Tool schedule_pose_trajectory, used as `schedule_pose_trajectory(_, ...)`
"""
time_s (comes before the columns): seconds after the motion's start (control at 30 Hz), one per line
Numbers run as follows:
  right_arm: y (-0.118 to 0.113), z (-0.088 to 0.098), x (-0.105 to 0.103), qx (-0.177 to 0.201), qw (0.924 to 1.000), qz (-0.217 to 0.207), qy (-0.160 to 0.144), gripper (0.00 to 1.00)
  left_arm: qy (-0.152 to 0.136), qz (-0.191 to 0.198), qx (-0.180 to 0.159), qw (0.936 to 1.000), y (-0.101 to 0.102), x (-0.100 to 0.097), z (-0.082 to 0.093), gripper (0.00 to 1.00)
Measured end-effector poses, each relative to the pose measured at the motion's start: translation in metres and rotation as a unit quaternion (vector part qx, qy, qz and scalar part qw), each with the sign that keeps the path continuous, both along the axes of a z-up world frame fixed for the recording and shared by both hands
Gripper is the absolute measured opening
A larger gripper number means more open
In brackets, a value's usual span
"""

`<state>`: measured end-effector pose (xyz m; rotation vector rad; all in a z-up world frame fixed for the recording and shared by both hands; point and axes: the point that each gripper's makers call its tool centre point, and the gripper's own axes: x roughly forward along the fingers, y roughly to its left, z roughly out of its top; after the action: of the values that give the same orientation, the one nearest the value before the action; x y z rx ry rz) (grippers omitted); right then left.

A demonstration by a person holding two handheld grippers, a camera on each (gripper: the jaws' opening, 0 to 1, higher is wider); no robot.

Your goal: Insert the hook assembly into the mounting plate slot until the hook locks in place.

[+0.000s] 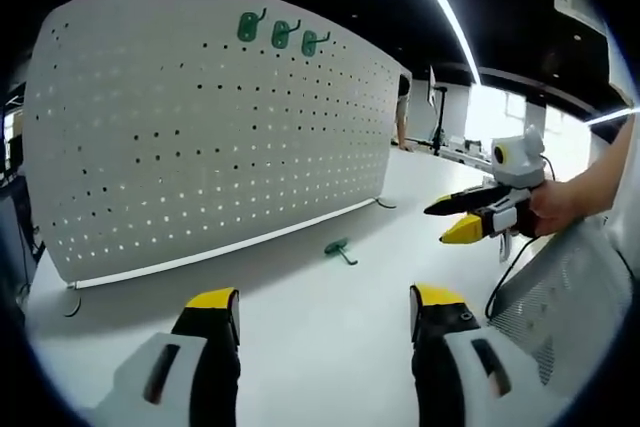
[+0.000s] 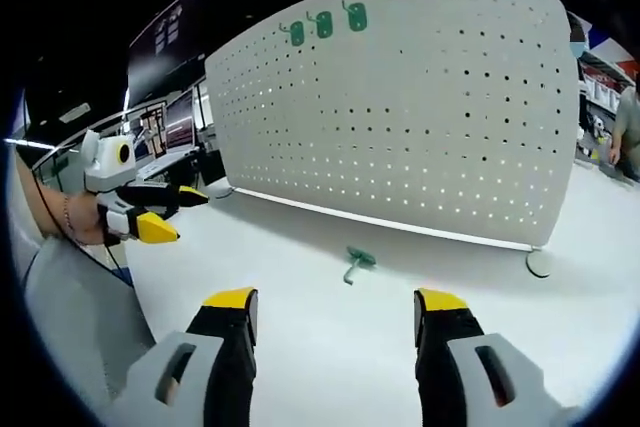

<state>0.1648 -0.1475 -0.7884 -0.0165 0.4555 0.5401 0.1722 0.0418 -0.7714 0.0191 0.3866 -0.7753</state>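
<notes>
A white pegboard plate [image 1: 200, 127] [image 2: 420, 97] stands upright on the white table, with three green hooks [image 1: 280, 34] [image 2: 324, 23] hung near its top edge. One loose green hook [image 1: 339, 249] [image 2: 356, 263] lies flat on the table in front of the board. My left gripper [image 1: 325, 312] hovers over the table well short of that hook, jaws apart and empty; it also enters the right gripper view from the left [image 2: 165, 215]. My right gripper [image 2: 335, 315] is likewise open and empty, short of the hook, and shows in the left gripper view [image 1: 455, 219] held by a hand.
The pegboard rests on round feet [image 2: 539, 263] [image 1: 72, 302] at its corners. A grey perforated panel [image 1: 565, 297] [image 2: 75, 317] lies at the table's near side. A person [image 2: 625, 122] stands in the background room beyond the board.
</notes>
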Motion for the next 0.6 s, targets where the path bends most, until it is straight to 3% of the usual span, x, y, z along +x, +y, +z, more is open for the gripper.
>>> schedule_pose_trajectory(0.23, 0.002, 0.001, 0.000, -0.002, 1.0000, 0.005, -0.004, 0.61, -0.016, -0.026, 0.029, 0.9991, -0.007, 0.013, 0.004, 0.71)
schedule_pose_trajectory(0.6, 0.000, 0.003, 0.000, 0.003, 1.0000, 0.003, -0.004, 0.62, -0.017, -0.069, 0.060, 0.9957, -0.029, 0.031, 0.006, 0.71)
